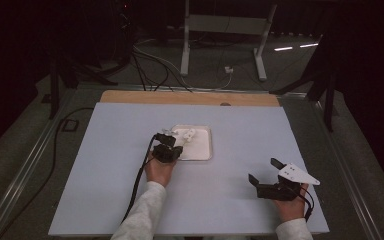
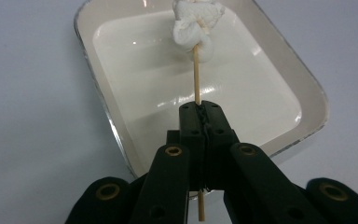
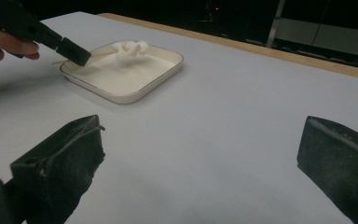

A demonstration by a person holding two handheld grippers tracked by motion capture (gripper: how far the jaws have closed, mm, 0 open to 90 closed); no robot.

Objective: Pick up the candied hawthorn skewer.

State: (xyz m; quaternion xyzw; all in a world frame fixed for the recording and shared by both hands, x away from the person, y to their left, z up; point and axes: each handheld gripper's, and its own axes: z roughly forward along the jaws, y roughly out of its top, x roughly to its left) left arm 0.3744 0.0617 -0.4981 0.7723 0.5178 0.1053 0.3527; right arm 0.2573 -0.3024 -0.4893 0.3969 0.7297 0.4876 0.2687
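So the biggest thing here is the table [image 1: 105, 200], covered with a pale blue-grey sheet, wooden edge showing at the far side; past it there's just dark floor with cables and a metal frame's legs.

Roughly mid-table sits a shallow white tray [image 1: 206, 150], rounded corners, thin metallic rim; it looks like the landing spot for the food, or maybe where it just came from, can't say which.

Right gripper [image 1: 264, 175] is parked well off to the right near the front edge, resting low over the sheet, jaws spread wide with nothing between them; in its own view the two black pads stand far apart on either side of the frame. My guess is it's just idling out of the way, since the job in hand only needs one tool.

Left gripper [image 2: 200, 116] is the busy one; its jaws are pressed together on a thin wooden skewer [image 2: 196, 74], pinching it low on the stick so the loaded end pokes forward over the tray.

On the tip of that stick is a clump of white marshmallows [image 2: 196, 28], held above the tray's far half, not touching the bottom as far as I can tell; gripping the stick rather than the soft stuff makes sense, no squashing.
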